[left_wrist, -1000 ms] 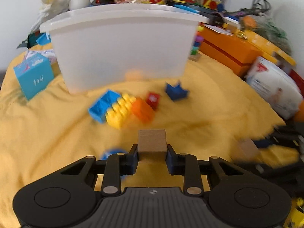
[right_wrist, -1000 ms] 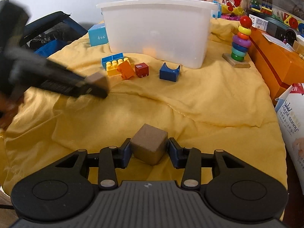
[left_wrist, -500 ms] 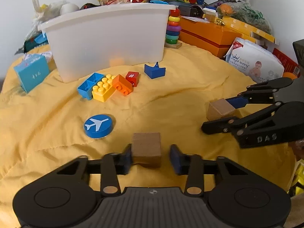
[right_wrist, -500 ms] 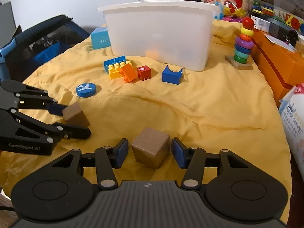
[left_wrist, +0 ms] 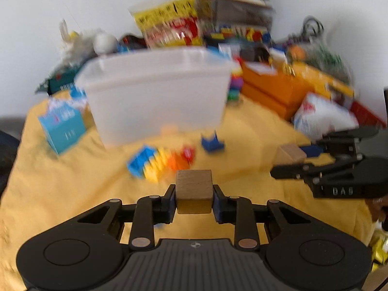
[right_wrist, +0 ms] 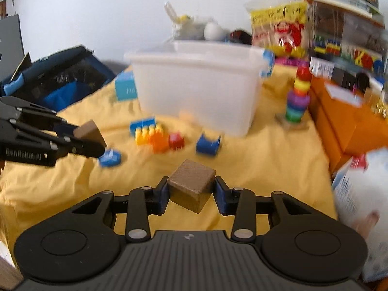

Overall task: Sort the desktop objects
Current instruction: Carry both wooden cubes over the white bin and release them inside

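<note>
Half a second ago both grippers sit low with jaws spread a little, each wooden cube resting loose on the yellow cloth (left_wrist: 254, 131). Now the left gripper (left_wrist: 194, 200) clamps its wooden cube (left_wrist: 193, 191) squarely and carries it clear of the cloth, above the toy bricks (left_wrist: 160, 160). The right gripper (right_wrist: 191, 192) likewise pinches its own cube (right_wrist: 191, 184), which sits tilted corner-down between the pads, lifted off the cloth. Both cameras now face the white bin (right_wrist: 198, 82) from higher up, and the blue disc (right_wrist: 110, 157) shows just under the left gripper's tip in the right view.
</note>
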`<state>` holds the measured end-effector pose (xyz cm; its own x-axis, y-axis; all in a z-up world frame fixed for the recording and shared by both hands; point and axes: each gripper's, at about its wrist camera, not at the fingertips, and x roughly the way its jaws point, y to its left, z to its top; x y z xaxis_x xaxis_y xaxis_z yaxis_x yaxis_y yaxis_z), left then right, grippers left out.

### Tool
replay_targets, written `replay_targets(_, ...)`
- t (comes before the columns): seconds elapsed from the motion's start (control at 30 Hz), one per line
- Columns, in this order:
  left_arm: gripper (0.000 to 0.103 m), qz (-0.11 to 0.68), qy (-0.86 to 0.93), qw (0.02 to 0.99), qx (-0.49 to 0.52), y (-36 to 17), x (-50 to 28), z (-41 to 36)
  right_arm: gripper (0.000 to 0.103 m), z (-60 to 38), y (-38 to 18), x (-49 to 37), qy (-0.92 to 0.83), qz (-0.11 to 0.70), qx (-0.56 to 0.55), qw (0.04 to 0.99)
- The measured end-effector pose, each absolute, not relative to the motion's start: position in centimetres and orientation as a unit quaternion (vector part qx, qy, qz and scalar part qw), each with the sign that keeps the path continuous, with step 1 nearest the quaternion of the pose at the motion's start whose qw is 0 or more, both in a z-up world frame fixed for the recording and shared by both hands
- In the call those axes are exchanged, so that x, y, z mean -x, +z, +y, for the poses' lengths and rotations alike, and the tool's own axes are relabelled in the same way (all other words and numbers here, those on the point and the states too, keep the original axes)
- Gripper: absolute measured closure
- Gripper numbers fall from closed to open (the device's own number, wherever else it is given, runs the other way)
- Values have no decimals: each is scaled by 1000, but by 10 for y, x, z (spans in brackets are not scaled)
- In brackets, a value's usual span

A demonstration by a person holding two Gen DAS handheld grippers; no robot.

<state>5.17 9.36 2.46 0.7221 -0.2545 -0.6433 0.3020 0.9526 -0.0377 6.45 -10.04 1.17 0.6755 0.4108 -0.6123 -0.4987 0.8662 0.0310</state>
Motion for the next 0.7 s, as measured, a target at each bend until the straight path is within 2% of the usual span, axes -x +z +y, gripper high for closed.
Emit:
replay_targets(0.23,70,292,-143,946,-14,83,-100,116,61,-97,45,-101,246,257,88,930)
replay_targets(0.43,70,261,-132,956,-35,118,-145,115,61,-89,71,-143,238,213,96,943)
replay_targets(0.53,70,251,-127,959,-37,126,-167,112,61,-87,87,-165,238,198,80,948)
replay_targets(0.7,70,275,-110,954,-39,113,-214,108,61,-88,94,-213,227,231,9,946)
